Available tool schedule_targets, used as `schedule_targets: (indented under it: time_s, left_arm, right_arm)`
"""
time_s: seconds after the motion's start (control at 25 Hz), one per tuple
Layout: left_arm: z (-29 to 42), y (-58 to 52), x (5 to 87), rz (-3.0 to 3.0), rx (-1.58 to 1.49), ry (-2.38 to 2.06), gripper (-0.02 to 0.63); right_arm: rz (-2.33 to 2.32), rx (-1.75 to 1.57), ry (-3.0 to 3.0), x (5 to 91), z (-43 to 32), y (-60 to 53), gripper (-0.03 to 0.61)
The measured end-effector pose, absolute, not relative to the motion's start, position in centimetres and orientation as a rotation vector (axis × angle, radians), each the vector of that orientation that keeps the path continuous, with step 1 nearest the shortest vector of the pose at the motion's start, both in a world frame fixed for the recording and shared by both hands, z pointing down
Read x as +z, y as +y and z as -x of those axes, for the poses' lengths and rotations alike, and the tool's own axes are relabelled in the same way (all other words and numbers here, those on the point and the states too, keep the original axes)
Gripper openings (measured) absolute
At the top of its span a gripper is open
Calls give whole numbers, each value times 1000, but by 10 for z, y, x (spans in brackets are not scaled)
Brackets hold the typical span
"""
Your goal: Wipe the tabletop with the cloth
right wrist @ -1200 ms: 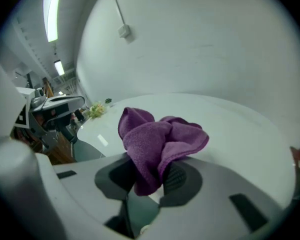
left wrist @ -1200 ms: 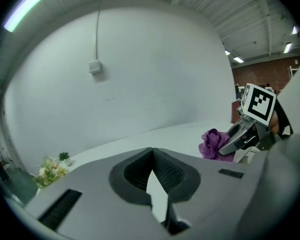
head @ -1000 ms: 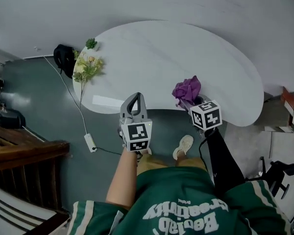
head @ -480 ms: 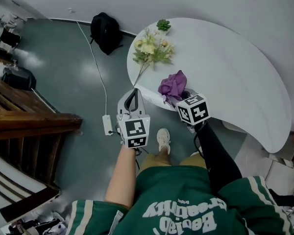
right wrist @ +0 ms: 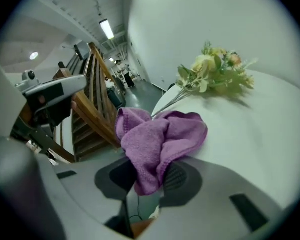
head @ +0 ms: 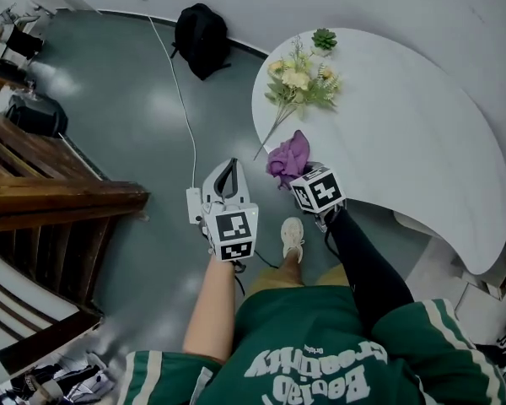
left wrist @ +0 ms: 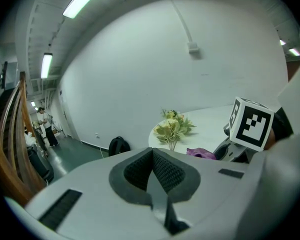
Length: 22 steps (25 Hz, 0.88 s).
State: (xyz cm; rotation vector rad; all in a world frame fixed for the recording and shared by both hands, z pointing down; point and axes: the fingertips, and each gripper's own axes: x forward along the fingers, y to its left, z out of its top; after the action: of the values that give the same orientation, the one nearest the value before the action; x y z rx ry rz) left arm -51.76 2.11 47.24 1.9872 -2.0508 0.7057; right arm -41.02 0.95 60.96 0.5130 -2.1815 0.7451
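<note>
One white counter (head: 422,125) is carrying flowers (head: 299,83). At its edge, a crumpled purple cloth (right wrist: 160,139) is bunching between the right hand-held gripper (right wrist: 149,176), which is clamping it. The left hand-held gripper (left wrist: 153,171) is hanging clenched and empty, away from the counter.

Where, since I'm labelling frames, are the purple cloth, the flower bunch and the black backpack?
purple cloth (right wrist: 160,139): right gripper view, its bunched middle.
flower bunch (head: 297,78): head view, its pale blossoms.
black backpack (head: 201,39): head view, its body.
</note>
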Motion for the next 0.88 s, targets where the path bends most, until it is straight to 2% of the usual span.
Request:
schedule_targets:
  time_s: [0.36,0.88]
  left_arm:
    - [450,-9,475,-2140,699,-1930,2]
    - [237,-44,460,-2421,712,-1686,2]
  right_arm:
    - [-645,745,-2143,610,338,0,118]
    - [-924,809,-2032,609,110,-3,117]
